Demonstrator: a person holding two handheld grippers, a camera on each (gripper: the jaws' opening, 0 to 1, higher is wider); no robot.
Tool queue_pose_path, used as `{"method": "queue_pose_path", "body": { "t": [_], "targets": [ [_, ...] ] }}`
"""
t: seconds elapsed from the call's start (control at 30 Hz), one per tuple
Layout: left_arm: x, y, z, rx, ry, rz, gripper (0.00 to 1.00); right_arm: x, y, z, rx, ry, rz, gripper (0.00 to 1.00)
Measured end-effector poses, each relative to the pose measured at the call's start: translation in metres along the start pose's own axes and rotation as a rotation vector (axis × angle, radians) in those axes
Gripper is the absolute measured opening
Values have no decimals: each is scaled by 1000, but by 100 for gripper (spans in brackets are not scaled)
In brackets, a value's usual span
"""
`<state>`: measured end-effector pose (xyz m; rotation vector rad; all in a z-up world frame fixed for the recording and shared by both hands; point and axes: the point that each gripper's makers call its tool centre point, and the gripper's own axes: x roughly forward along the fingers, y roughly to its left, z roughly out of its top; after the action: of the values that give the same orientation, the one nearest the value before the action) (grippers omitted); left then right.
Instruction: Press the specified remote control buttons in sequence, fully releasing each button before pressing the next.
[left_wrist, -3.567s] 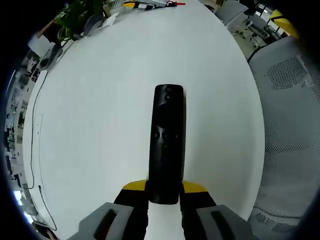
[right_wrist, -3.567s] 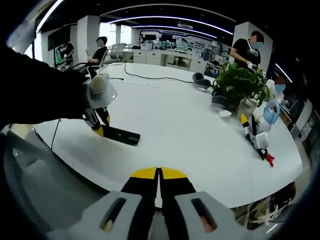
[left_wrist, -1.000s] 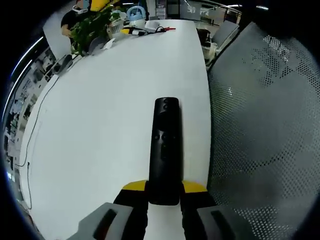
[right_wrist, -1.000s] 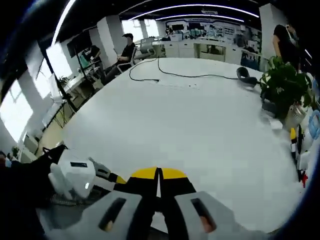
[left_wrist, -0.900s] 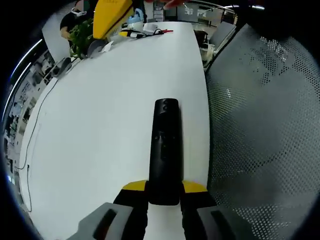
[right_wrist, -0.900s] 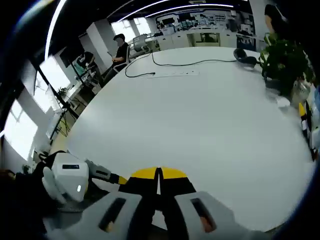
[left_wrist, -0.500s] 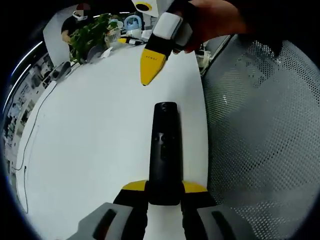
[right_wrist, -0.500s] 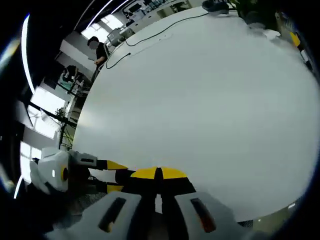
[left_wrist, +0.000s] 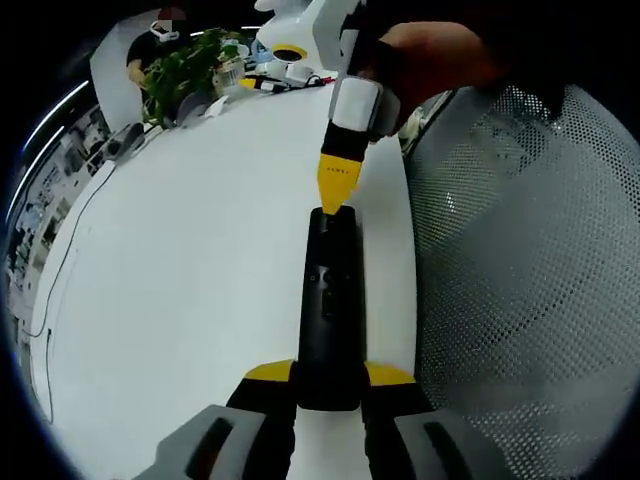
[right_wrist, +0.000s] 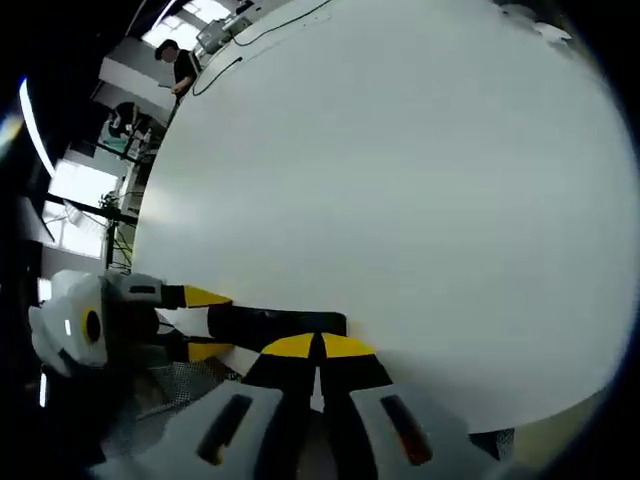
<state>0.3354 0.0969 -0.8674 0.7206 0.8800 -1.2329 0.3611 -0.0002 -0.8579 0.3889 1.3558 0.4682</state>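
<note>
Pressing well means holding the remote (left_wrist: 328, 310) steady over the white bench (left_wrist: 180, 260) in the left tongs (left_wrist: 328, 385), pinching its near end, while the right tongs (left_wrist: 337, 190), pressed together, descend squarely onto its top button.

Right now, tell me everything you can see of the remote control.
The remote control is a long, slim, black bar, plastic by its look, with small buttons near its middle. It lies over the white table. The left gripper clamps its near end; the right gripper's shut yellow tip meets its far end.
</note>
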Motion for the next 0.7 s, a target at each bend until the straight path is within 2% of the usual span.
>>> {"method": "queue_pose_path", "body": {
  "t": [0.1, 0.27, 0.7],
  "targets": [
    [0, 0, 0, -2, 0, -1, 24, -1, 1, -1, 22, -2, 9, 0],
    [0, 0, 0, -5, 1, 0, 24, 0, 1, -2, 1, 5, -10, 0],
    [-1, 0, 0, -1, 4, -2, 25, 2, 0, -3, -144, 41, -94, 0]
  ]
}}
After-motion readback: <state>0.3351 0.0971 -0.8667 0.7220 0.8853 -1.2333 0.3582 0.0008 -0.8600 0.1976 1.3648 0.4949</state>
